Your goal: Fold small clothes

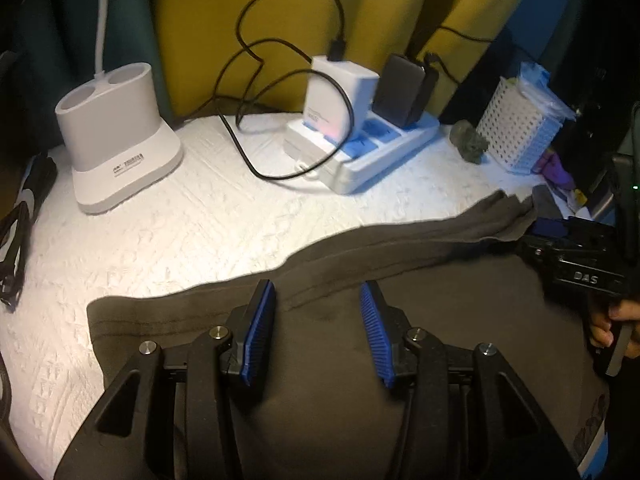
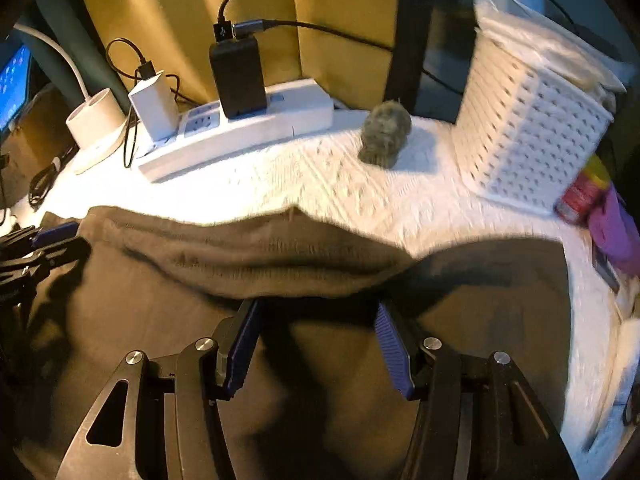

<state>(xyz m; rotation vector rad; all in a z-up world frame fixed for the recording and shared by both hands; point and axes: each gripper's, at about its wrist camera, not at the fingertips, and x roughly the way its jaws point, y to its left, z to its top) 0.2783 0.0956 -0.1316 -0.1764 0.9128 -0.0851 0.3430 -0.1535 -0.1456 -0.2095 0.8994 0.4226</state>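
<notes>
On the white bumpy surface (image 1: 192, 220) lies a dark brown cloth (image 1: 460, 320), spread flat near the front. Its far edge is folded over into a thick band (image 2: 260, 256).

Over the cloth hangs the left tool (image 1: 318, 312). Its two blue pads (image 1: 260, 320) stand apart, with only cloth below the gap, and nothing is pinched. The right tool (image 2: 318, 330) also hangs over the cloth, just behind the folded band. Its blue pads (image 2: 394, 352) are spread too and pinch nothing. In the left view, the right tool (image 1: 576, 256) shows at the right side, with a hand (image 1: 612, 320) holding its grip. In the right view, the left tool (image 2: 44, 244) peeks in at the left edge.

Behind the cloth sits a white power strip (image 2: 240, 136) with a white plug block (image 1: 340, 96) and a black plug block (image 2: 238, 76) in it, both with black cords. A white stand (image 1: 120, 148) sits to the left. A small grey lump (image 2: 386, 132) and a white basket with holes (image 2: 528, 136) sit to the right. Yellow cloth (image 1: 240, 20) hangs at the back.
</notes>
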